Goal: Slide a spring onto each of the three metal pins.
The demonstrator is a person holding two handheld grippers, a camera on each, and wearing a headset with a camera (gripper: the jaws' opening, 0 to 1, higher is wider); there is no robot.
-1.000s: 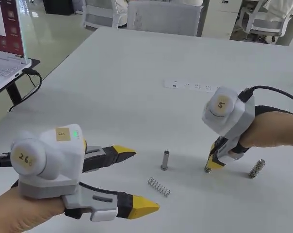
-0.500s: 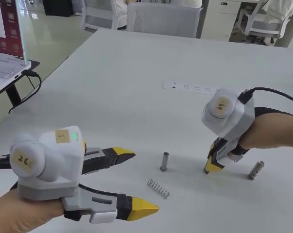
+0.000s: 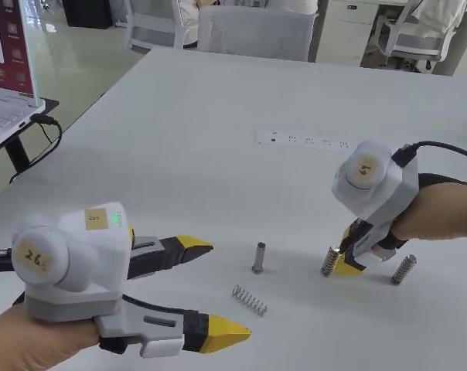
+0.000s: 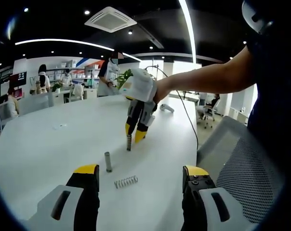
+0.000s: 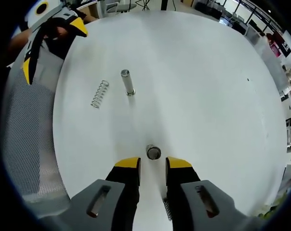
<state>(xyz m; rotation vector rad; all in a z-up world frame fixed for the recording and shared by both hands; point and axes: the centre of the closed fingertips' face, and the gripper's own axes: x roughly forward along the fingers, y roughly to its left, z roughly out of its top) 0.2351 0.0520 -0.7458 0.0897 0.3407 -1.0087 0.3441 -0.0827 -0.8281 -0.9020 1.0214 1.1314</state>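
1 loose spring (image 3: 250,301) beside bare pin (image 3: 259,257): probably light, springy, rolls; grip mid-coil, gently. Left gripper (image 3: 230,289) jaws wide apart; right gripper (image 5: 152,163) jaws slightly apart, empty.

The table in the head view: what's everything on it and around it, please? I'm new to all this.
Table: one, white, under everything.
Bare pin: one, grey metal, upright mid-table.
Loose spring: one, silver, lying just in front of the bare pin.
Pins wearing springs: two, silver, one right of the bare pin, one further right.
Power strip: one, white, further back.
Laptop: one, open, far left.
Chairs: several, grey, beyond the table.
Left gripper: white, yellow tips, wide open.
Right gripper: same colours, jaws slightly apart, empty.
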